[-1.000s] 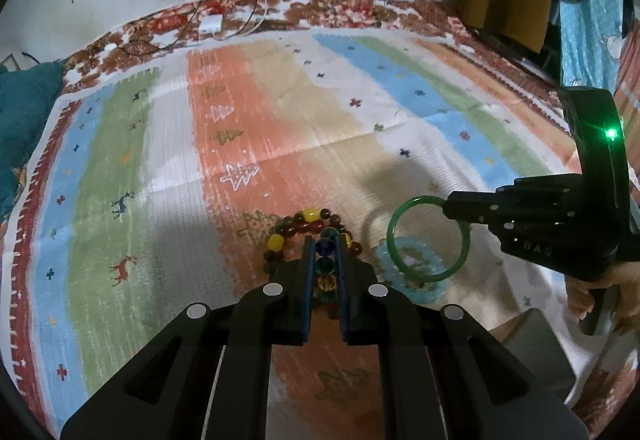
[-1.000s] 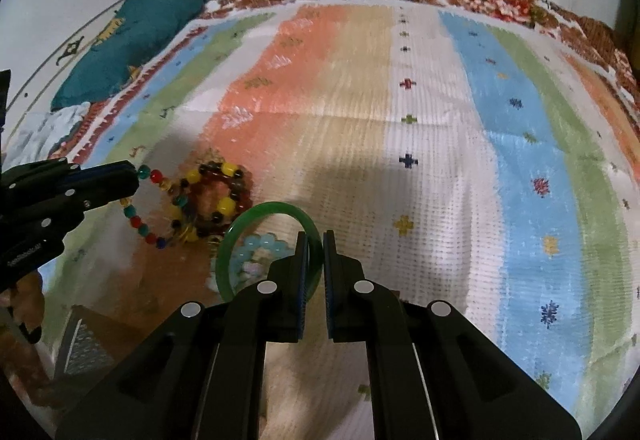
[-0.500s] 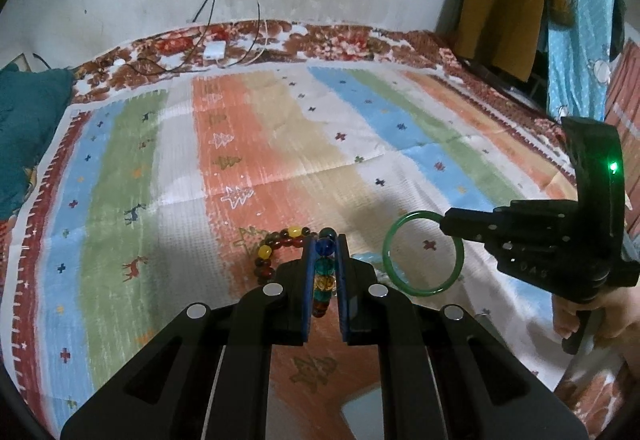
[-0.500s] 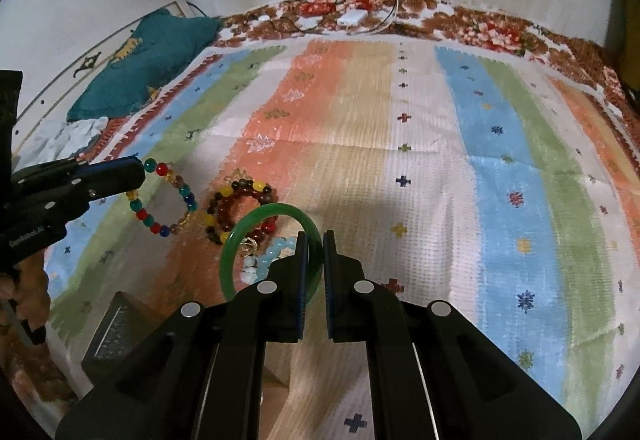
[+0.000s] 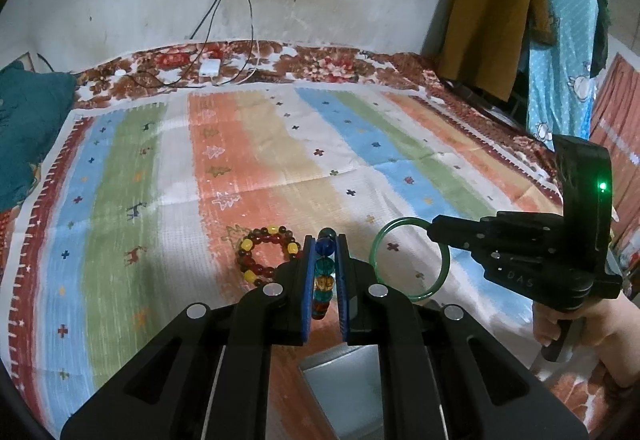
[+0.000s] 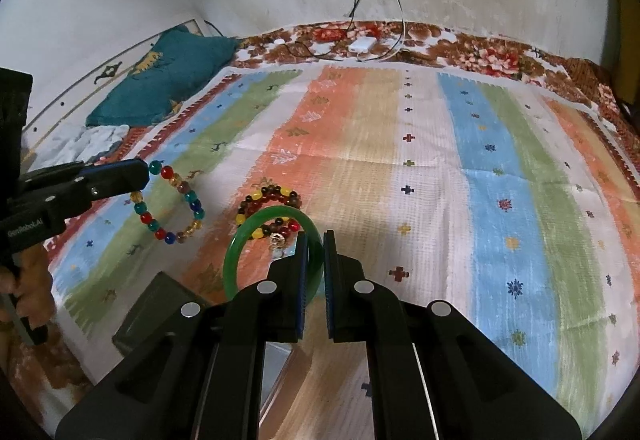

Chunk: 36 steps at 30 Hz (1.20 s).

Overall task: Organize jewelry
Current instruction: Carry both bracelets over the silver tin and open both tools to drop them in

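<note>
- Left wrist view shows the left gripper point(image 5: 325, 272) with its jaws clamped narrow on the multicoloured bead bracelet point(image 5: 323, 280), beads stacked between the pads; the right wrist view shows that loop point(image 6: 170, 201) hanging free above the striped bedspread point(image 6: 460, 179).
- Right gripper point(image 6: 316, 276) has its jaws closed on the green bangle point(image 6: 256, 236), held by the rim and lifted off the bed.
- Bead bracelet looks light and floppy, probably on elastic; a pinch across a few beads holds, though it may swing.
- Bangle looks rigid, smooth and slippery, likely brittle if dropped; gripping squarely across the band seems safest.
- Red and yellow bead bracelet point(image 5: 266, 254) lies on the bedspread, with an open box point(image 5: 344, 380) beneath the grippers.
- Compared with a second ago, both pieces have risen clear of the pile, and the cameras sit higher.
</note>
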Available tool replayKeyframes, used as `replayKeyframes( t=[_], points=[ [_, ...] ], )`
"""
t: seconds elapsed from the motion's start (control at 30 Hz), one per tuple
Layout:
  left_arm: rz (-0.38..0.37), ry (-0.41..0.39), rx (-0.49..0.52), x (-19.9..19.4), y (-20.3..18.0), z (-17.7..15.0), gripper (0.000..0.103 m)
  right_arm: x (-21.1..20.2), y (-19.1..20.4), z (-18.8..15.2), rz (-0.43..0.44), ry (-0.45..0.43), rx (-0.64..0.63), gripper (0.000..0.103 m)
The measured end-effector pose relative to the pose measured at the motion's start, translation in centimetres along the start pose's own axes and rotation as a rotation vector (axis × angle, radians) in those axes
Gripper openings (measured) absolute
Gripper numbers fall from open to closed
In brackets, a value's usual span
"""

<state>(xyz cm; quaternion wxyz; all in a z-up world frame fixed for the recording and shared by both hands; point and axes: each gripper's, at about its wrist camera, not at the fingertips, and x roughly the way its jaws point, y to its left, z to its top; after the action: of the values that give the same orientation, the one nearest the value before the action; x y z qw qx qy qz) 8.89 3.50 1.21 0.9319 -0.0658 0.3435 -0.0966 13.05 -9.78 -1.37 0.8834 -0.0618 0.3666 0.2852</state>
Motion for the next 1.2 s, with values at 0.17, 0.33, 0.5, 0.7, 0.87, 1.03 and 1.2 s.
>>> replayKeyframes(
  t=[0.17, 0.33, 0.5, 0.7, 0.87, 1.03, 1.2],
  points=[
    [-0.014, -0.015, 0.0, -1.2, -0.7, -0.7, 0.009, -1.2, 0.4, -0.6, 0.014, -0.018, 0.004, 0.008],
    [-0.026, -0.022, 0.007, -2.3, -1.5, -1.3, 0.009, -2.0, 0.9, -1.4, 0.024, -0.019, 0.005, 0.008],
    [-0.035, -0.021, 0.009, -3.0, -2.2, -2.2, 0.009, -2.8, 1.5, -2.3, 0.039, -0.016, -0.002, 0.008],
    [-0.058, 0.0, -0.006, -3.2, -2.6, -3.1, 0.009, -3.5, 2.4, -3.4, 0.06, -0.008, -0.012, 0.008],
    [-0.068, 0.005, -0.01, -3.6, -3.0, -3.8, 0.009, -3.5, 2.8, -3.8, 0.098, 0.008, -0.019, 0.009],
    [-0.064, 0.034, -0.025, -3.3, -2.7, -4.3, 0.02, -3.9, 2.5, -3.7, 0.111, -0.003, 0.008, 0.044],
    [-0.027, 0.023, -0.05, -3.3, -1.8, -4.1, 0.034, -3.1, 1.3, -3.6, 0.079, 0.022, 0.042, 0.049]
  ],
)
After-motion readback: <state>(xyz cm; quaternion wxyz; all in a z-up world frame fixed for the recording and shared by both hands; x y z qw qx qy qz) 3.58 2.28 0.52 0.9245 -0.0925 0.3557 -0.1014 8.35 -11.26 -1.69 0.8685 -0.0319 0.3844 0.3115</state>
